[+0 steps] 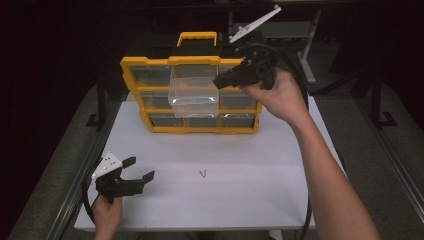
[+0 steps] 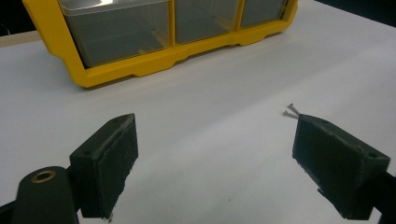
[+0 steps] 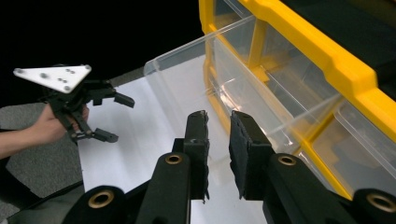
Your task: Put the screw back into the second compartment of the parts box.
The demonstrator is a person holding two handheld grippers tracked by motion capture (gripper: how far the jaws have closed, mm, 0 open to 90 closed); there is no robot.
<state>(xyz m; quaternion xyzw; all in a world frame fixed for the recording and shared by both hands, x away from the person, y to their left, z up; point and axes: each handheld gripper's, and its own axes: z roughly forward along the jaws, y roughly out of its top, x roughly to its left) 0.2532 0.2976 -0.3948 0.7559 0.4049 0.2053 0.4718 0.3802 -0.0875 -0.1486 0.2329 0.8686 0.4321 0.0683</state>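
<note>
Drawer [image 1: 194, 92] juts from the yellow organizer [image 1: 145, 62]; right gripper [image 1: 220, 83], at its three o'clock, slightly parted, empty; left gripper [image 1: 140, 170] wide apart.

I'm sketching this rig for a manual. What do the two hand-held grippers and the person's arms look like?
Both grippers are black. The left gripper has two blocky fingers faced with dark pads, brass-coloured pivot rings and a pale three-cornered plate dotted with small holes. The right gripper has matching fingers and brass rings. A black cable trails from each. The forearms are bare, no sleeves.
</note>
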